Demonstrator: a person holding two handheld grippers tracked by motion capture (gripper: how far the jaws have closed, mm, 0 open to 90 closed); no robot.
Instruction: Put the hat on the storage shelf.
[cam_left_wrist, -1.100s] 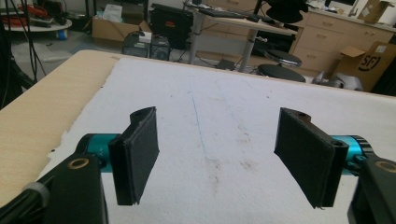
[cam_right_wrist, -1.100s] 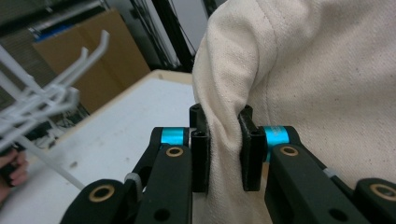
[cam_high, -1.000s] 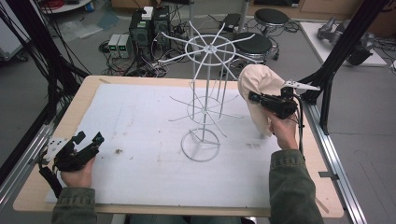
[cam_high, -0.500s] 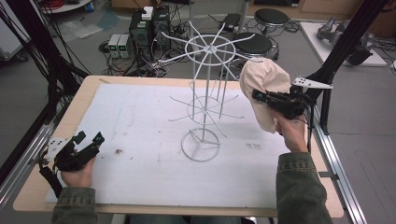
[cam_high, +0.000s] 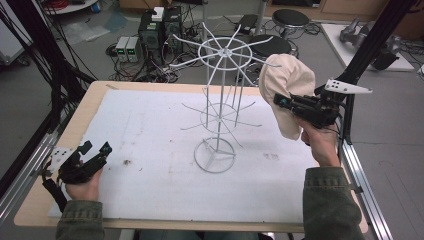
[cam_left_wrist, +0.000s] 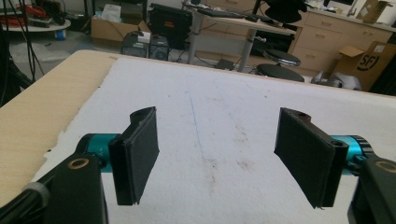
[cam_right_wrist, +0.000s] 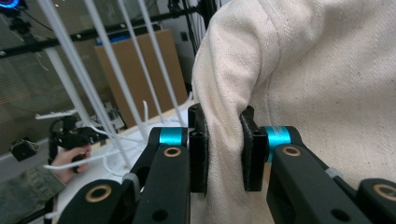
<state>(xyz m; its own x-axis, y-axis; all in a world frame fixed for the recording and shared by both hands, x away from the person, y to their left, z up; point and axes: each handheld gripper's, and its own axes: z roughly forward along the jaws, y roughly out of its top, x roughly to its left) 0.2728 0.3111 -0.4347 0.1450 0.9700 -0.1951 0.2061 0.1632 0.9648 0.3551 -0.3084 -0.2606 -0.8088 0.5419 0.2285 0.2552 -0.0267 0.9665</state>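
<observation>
A cream cloth cap (cam_high: 286, 90) hangs in the air at the right of the table, and my right gripper (cam_high: 283, 102) is shut on a fold of it. In the right gripper view the cap (cam_right_wrist: 299, 93) bunches between the two black pads of the right gripper (cam_right_wrist: 223, 154). A white wire rack (cam_high: 220, 100) with spoked arms stands mid-table, just left of the cap; its thin rods (cam_right_wrist: 116, 70) show beyond the jaws. My left gripper (cam_high: 95, 150) rests low at the table's near left corner, open, and the pads of the left gripper (cam_left_wrist: 219, 158) hold nothing.
A white mat (cam_high: 150, 145) covers the wooden table (cam_high: 90, 100). Black frame posts (cam_high: 365, 50) rise at the right and left. Computers, cables and stools (cam_high: 290, 17) lie on the floor behind the table.
My right gripper has lifted the cap higher and slightly away from me, beside the rack's top ring. The left gripper has stayed put.
</observation>
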